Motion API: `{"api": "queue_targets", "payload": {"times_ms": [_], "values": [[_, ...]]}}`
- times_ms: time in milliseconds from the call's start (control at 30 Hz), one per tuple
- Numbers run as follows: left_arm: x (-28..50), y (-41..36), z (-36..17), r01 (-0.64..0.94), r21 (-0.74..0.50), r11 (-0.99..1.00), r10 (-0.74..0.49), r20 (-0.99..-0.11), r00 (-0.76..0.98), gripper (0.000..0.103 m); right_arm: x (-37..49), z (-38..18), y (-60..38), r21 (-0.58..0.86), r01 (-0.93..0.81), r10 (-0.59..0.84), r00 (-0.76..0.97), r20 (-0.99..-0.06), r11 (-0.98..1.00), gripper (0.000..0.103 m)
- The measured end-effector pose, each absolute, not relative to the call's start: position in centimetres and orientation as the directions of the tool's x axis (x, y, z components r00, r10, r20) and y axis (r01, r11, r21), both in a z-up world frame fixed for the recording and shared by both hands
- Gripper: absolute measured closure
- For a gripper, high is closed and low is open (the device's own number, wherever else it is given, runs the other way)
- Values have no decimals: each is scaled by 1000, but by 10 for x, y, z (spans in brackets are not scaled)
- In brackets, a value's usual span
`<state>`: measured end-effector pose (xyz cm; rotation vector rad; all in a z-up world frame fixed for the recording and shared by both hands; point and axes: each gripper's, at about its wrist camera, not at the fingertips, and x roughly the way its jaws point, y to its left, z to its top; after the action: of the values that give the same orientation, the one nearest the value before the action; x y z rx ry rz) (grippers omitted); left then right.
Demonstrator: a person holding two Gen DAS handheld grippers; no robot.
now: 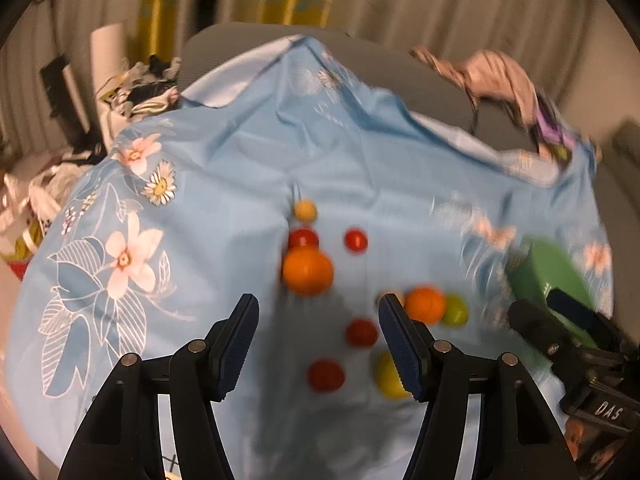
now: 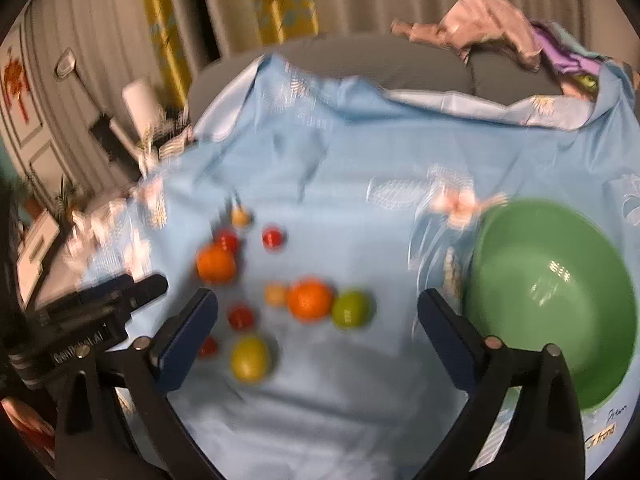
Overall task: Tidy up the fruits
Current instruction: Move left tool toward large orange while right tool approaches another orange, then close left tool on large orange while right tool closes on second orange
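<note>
The green bowl (image 2: 552, 300) is the biggest thing on the blue floral cloth (image 2: 360, 152) and sits empty; every fruit lies loose on the cloth to its left, none touching it. It looks like smooth plastic, light and liable to skid if bumped. Farthest from the bowl is the larger orange (image 1: 307, 271), with a red ball (image 1: 303, 238) touching it behind; nearer the bowl, a second orange (image 2: 310, 299) is pressed against a green lime-like fruit (image 2: 351, 309). These look like hard, glossy toy fruit, light and apt to roll, so each is best pinched across its widest part from above. A yellow lemon (image 2: 250, 359) lies nearer the cameras, then small red ones such as (image 2: 241, 317). The left gripper (image 1: 316, 320) and right gripper (image 2: 316, 312) both hang over the fruit with jaws spread wide, holding nothing.
</note>
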<state>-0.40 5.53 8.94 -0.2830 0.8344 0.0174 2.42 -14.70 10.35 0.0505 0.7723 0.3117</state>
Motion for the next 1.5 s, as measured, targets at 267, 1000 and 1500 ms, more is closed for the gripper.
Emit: {"api": "queue_targets", "payload": {"times_ms": [267, 1000, 1500], "values": [[25, 49, 100, -117, -261, 958, -110, -715, 691, 42, 68, 95, -145, 284, -225, 362, 611, -704, 932, 36], [93, 46, 30, -212, -81, 974, 35, -870, 492, 56, 96, 24, -112, 232, -336, 358, 385, -851, 913, 51], [91, 36, 29, -229, -50, 972, 68, -875, 479, 45, 93, 14, -105, 144, -350, 290, 413, -863, 926, 50]]}}
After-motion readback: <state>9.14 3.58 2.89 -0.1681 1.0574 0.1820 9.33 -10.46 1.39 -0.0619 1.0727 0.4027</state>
